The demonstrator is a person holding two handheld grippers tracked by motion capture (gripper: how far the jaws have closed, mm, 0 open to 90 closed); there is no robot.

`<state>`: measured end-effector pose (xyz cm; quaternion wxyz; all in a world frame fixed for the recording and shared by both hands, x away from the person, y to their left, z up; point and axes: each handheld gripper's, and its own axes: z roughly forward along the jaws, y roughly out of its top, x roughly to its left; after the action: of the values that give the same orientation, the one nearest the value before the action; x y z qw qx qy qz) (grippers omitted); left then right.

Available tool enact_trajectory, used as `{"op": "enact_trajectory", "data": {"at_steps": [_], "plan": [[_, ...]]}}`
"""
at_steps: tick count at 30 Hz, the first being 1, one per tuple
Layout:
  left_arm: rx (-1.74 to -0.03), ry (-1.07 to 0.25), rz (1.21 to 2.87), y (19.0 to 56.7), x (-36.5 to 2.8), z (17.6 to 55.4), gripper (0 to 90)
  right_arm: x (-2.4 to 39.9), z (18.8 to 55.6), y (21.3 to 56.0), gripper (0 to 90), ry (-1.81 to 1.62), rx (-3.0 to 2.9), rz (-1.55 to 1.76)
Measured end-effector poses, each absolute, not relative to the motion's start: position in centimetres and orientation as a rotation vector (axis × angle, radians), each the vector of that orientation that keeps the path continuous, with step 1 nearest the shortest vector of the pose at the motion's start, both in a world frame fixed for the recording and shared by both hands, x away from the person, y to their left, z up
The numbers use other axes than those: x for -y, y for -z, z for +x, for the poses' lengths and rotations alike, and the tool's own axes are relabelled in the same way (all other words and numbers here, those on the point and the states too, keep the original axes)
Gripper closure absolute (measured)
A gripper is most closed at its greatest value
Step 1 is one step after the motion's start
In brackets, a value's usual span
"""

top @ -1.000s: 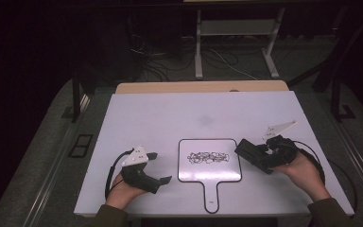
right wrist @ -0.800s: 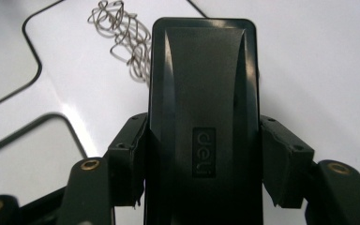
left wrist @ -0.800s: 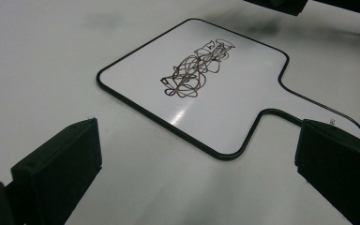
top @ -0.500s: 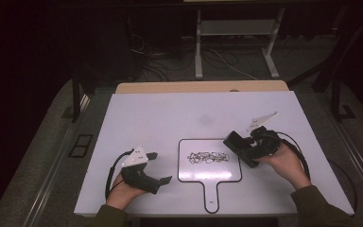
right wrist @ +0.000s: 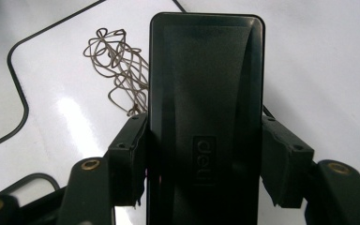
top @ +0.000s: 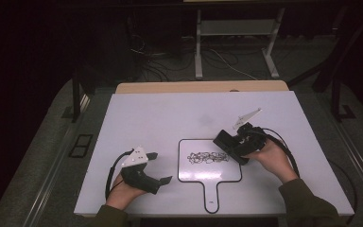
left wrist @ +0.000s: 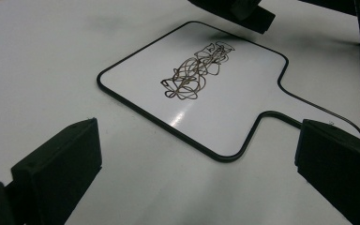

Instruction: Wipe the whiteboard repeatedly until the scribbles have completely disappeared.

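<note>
Your right gripper [top: 232,143] was clamped on the black eraser [right wrist: 206,112], poised over the scribbled board [top: 210,161] near the table's front edge, apparently about to wipe downward, while your left gripper [top: 158,168] rested with jaws apart.

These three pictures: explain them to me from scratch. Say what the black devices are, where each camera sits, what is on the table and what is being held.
No robot here: a person holds a hand-operated two-jaw gripper in each hand. The high view looks down on a white table from above the person's side. The left gripper rests near the table's front edge, jaws apart and holding nothing. The right gripper clamps a black eraser block marked "deli".

The other two pictures come from cameras riding on the grippers, looking along their own black jaws.

Between the hands lies a small paddle-shaped whiteboard with a dark rim and a handle pointing toward the person. On it is a dark scribble. The eraser is at the board's right edge, next to the scribble.
</note>
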<state>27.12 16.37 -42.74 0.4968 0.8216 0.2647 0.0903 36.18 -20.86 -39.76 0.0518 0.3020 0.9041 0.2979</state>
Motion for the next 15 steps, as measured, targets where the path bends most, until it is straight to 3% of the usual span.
{"op": "enact_trajectory", "data": {"at_steps": [15], "plan": [[-0.637, -0.219, 1.991, 42.7, -16.4, 27.1, 0.0, 19.2, 37.0, 41.9, 38.7, -0.812, -2.779, 0.867]]}}
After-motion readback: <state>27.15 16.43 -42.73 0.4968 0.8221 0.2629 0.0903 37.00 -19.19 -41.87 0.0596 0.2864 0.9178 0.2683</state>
